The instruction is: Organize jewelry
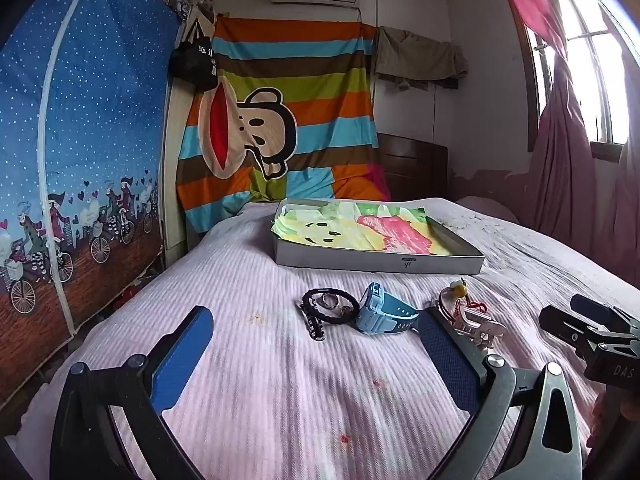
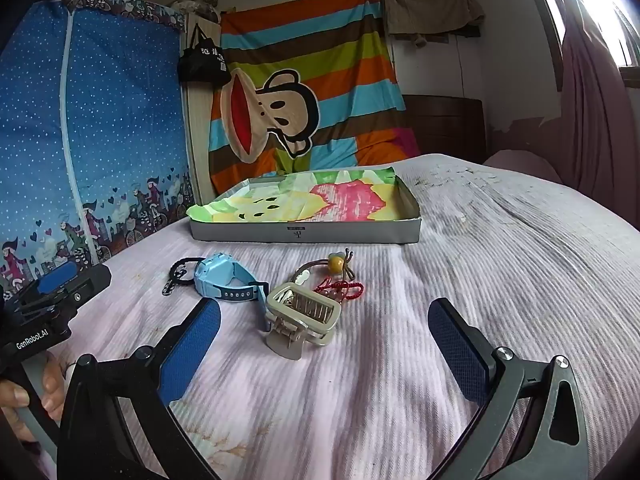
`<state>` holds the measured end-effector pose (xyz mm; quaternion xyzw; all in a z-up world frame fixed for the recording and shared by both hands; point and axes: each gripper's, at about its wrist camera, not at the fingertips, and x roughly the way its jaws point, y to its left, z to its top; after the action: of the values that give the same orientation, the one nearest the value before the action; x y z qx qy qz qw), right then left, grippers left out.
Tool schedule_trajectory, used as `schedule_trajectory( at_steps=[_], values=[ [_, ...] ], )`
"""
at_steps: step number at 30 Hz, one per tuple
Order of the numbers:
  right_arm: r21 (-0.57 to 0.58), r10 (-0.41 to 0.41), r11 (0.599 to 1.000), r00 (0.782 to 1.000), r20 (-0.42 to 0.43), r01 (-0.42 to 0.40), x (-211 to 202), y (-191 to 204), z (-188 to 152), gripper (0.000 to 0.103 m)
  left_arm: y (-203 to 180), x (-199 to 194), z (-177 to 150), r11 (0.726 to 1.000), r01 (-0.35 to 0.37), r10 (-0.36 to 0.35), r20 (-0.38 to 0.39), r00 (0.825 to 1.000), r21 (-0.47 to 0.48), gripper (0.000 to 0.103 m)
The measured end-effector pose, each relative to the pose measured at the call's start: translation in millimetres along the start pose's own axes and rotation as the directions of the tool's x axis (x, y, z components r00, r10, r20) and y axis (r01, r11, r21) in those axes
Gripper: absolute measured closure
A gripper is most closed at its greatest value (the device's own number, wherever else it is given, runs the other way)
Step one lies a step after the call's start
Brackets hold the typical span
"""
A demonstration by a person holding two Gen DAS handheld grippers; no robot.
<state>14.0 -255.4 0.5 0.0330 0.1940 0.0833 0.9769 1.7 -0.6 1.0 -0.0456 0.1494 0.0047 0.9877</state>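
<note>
From your left wrist camera, you look along a bed (image 1: 280,380) under a pale pink ribbed cover, with a blue dotted fabric wardrobe (image 1: 80,140) to one side and a striped monkey sheet (image 1: 288,120) hung at the far wall. Your left tongs (image 1: 316,344) stand wide open and hold nothing. Beyond their tips lie a black braided bracelet (image 1: 320,312) with a ring (image 1: 330,300) inside its loop, a light blue watch (image 1: 380,312) just beside it, and a beige hair claw (image 1: 480,326) close past one fingertip. A shallow grey box (image 1: 380,265) lined with colourful paper sits further back.

From your right wrist camera, the same pink bed (image 2: 500,260) fills the view, a window at the edge. Your right tongs (image 2: 324,344) are also spread wide, empty. The hair claw (image 2: 304,316) lies between and just ahead of the fingers, touching the watch (image 2: 228,280). A hair tie with a yellow bead (image 2: 336,265) and a red cord (image 2: 344,290) rest just behind it, the box (image 2: 304,236) beyond.
</note>
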Motion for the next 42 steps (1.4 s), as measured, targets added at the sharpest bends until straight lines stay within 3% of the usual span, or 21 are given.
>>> schedule_trajectory(
  at_steps=[42],
  values=[
    [0.0, 0.003, 1.0, 1.0, 0.003, -0.003, -0.5, 0.4, 0.8, 0.001, -4.0, -0.5, 0.0, 1.0, 0.001, -0.002, 0.002, 1.0, 0.009, 0.0]
  ],
)
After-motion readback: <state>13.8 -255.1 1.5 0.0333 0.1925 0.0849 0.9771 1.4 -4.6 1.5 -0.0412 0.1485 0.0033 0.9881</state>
